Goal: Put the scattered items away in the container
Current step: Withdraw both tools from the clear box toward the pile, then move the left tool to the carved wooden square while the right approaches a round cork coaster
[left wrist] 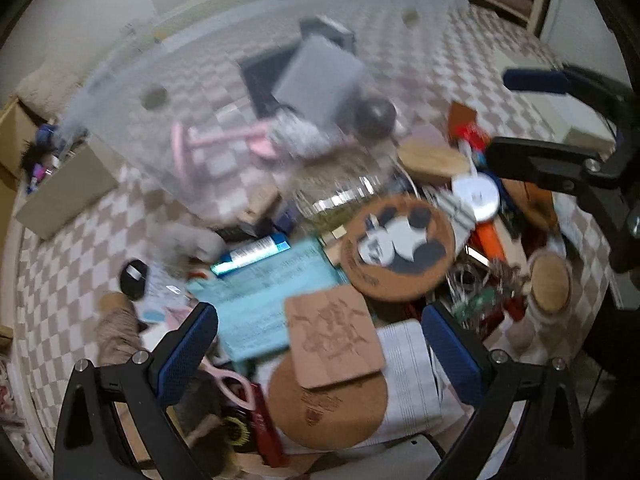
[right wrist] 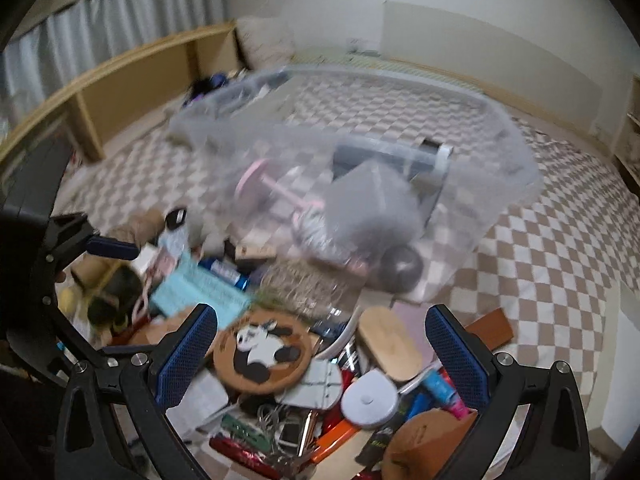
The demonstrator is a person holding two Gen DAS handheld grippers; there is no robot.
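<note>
A clear plastic container point(left wrist: 224, 92) stands on the checkered floor beyond a pile of scattered items; it also shows in the right wrist view point(right wrist: 360, 152). Inside it lie a pink dumbbell point(left wrist: 224, 140), a grey box point(left wrist: 320, 76) and a dark ball point(left wrist: 376, 114). My left gripper point(left wrist: 320, 356) is open and empty above a square cork coaster point(left wrist: 334, 340). My right gripper point(right wrist: 320, 356) is open and empty above the round panda coaster point(right wrist: 262, 354). The panda coaster also shows in the left wrist view point(left wrist: 400, 248). The right gripper appears at the right of the left wrist view point(left wrist: 532, 116).
The pile holds a teal booklet point(left wrist: 260, 304), a blue tube point(left wrist: 252, 254), a wooden lid point(right wrist: 388, 342), a white round tape measure point(right wrist: 370, 400), keys point(right wrist: 276, 420) and several other small things. A wooden bench point(right wrist: 120, 80) runs along the far left wall.
</note>
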